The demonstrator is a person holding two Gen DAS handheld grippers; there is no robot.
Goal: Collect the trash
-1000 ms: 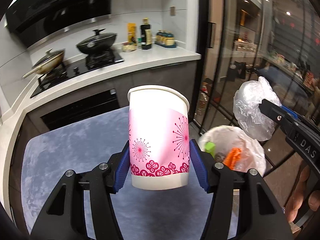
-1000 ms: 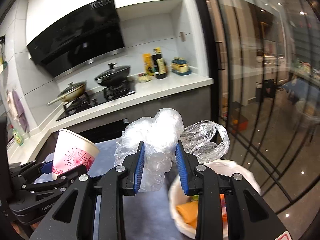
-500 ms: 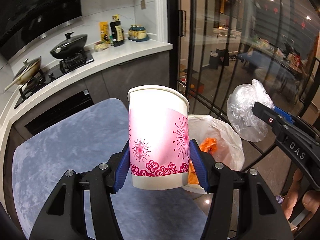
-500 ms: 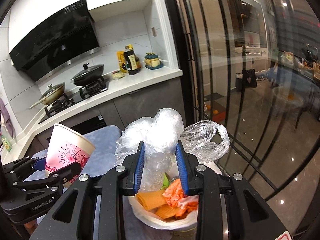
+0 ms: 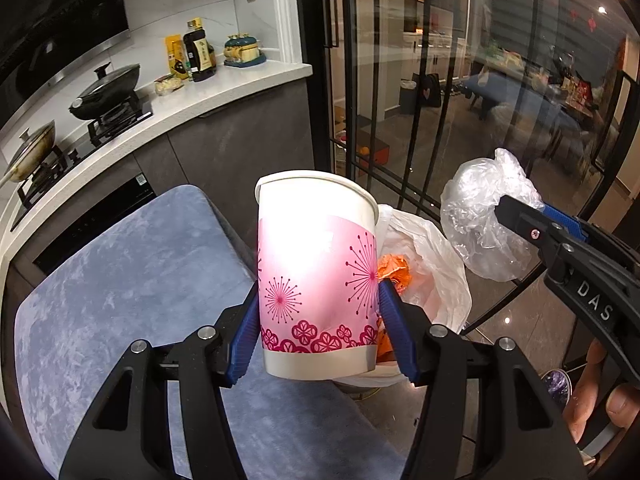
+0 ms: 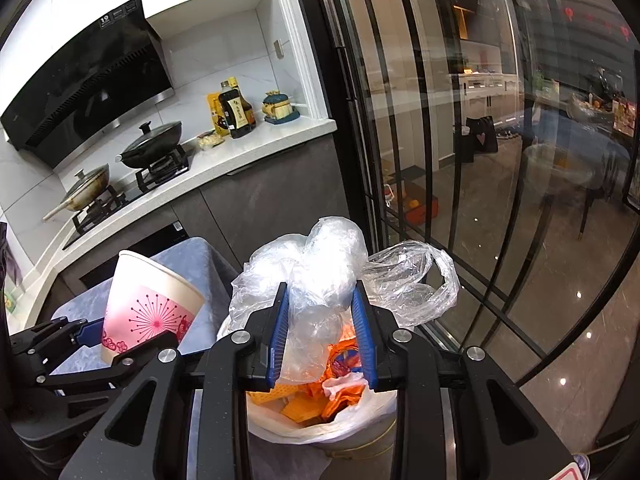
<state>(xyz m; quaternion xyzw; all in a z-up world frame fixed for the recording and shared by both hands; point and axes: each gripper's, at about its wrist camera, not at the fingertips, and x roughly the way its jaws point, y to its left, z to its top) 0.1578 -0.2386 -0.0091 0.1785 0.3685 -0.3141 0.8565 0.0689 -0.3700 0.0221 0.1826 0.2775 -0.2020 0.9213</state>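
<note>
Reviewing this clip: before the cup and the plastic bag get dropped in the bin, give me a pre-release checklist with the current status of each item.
1. Left gripper jaws clamped on the paper cup: ok.
2. Right gripper jaws clamped on the crumpled plastic bag: ok.
3. Plastic bag over the bin opening: ok, right wrist view shows it directly above.
4. Cup over the bin opening: not ok, it hangs beside the bin, over the blue-grey tabletop.
5. Room left in the bin: cannot tell; orange scraps lie near the rim.
6. Cup empty: cannot tell, inside hidden.
</note>
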